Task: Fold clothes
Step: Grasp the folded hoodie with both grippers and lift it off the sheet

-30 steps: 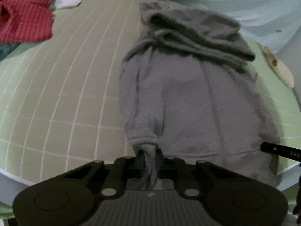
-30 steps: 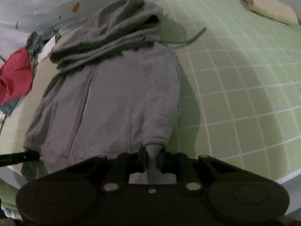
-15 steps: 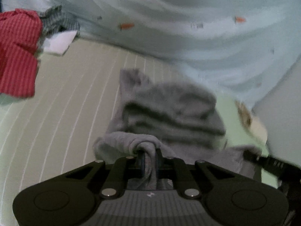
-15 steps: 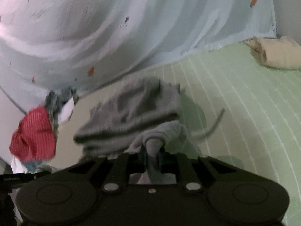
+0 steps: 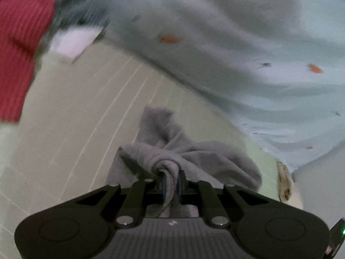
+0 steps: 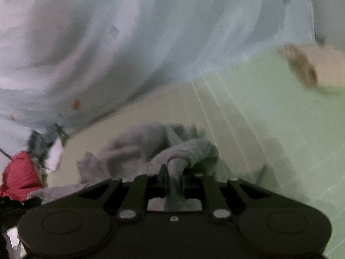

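A grey hoodie (image 5: 194, 153) lies bunched on the green checked bed (image 5: 86, 129). My left gripper (image 5: 170, 176) is shut on a fold of its hem, the cloth wrapped over the fingertips. In the right wrist view the same grey hoodie (image 6: 138, 149) is doubled over toward its hood. My right gripper (image 6: 174, 173) is shut on the other hem corner, which bulges above its fingers. Most of the hoodie's body is hidden beneath both gripper bodies. Both views are blurred.
A red knitted garment (image 5: 19, 49) (image 6: 19, 177) and a white paper (image 5: 73, 43) lie at the bed's far left. A pale blue curtain (image 5: 237, 43) (image 6: 151, 43) hangs behind the bed. A cream folded cloth (image 6: 312, 64) rests at the far right.
Both grippers have carried the hem forward over the hoodie toward its hood. The flat garment is now doubled over, and the curtain fills the upper views.
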Available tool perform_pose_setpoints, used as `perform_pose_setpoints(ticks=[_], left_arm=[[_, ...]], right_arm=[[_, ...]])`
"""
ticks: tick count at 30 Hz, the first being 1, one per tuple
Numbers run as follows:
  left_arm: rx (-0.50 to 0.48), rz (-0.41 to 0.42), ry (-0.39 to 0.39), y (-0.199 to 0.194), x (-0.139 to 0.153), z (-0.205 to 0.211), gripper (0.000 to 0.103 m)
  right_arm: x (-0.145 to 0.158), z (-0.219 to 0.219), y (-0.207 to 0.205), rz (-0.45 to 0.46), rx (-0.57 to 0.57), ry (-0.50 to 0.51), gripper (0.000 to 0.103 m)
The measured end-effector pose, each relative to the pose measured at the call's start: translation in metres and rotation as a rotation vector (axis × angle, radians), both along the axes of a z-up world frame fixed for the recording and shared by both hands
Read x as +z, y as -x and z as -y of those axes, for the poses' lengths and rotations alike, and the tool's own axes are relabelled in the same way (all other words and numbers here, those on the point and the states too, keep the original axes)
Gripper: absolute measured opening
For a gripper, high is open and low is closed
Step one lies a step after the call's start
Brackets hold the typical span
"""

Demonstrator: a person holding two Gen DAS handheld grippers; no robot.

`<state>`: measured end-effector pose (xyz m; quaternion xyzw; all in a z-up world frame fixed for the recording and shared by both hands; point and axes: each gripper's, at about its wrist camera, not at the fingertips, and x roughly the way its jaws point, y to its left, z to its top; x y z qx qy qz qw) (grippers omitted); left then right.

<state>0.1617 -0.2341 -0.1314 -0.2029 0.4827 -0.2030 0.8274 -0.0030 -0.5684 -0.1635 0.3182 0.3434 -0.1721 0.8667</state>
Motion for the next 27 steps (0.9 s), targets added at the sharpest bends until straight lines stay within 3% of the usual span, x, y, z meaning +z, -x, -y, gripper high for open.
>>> perform_pose_setpoints(ticks=[3,6,9,13,17,23,25,26,27], left_arm=[[0.035,-0.054,0.049,-0.034,-0.014,-0.001,0.011],[0.061,-0.025,0.034,-0.071,-0.011,0.006,0.015],[0.066,0.013,0.001,-0.096,-0.009,0.011,0.016],[0.097,0.029,-0.022,-0.098,-0.013,0.006,0.041],[0.094,-0.003,-0.001,-0.077,-0.014,-0.006,0.050],[0.113,-0.047,0.080,-0.055,-0.013,-0.016,0.052],[0.108,-0.062,0.100,-0.058,-0.014,-0.012,0.052],[0.107,-0.067,0.110,-0.061,-0.015,-0.009,0.050],[0.106,-0.077,0.121,-0.065,-0.018,-0.007,0.050]], right_arm=[[-0.021,0.029,-0.019,-0.014,-0.036,-0.122,0.014],[-0.028,0.064,-0.051,-0.011,-0.058,-0.217,0.020],[-0.024,0.078,-0.076,-0.015,-0.026,-0.214,0.026],[-0.021,0.074,-0.076,0.023,-0.007,-0.200,0.046],[-0.018,0.062,-0.049,0.051,-0.043,-0.218,0.064],[-0.022,0.057,-0.001,0.120,-0.141,-0.378,0.065],[-0.024,0.058,0.004,0.158,-0.139,-0.427,0.050],[-0.026,0.059,0.002,0.167,-0.133,-0.446,0.034],[-0.026,0.060,-0.003,0.170,-0.126,-0.461,0.026]])
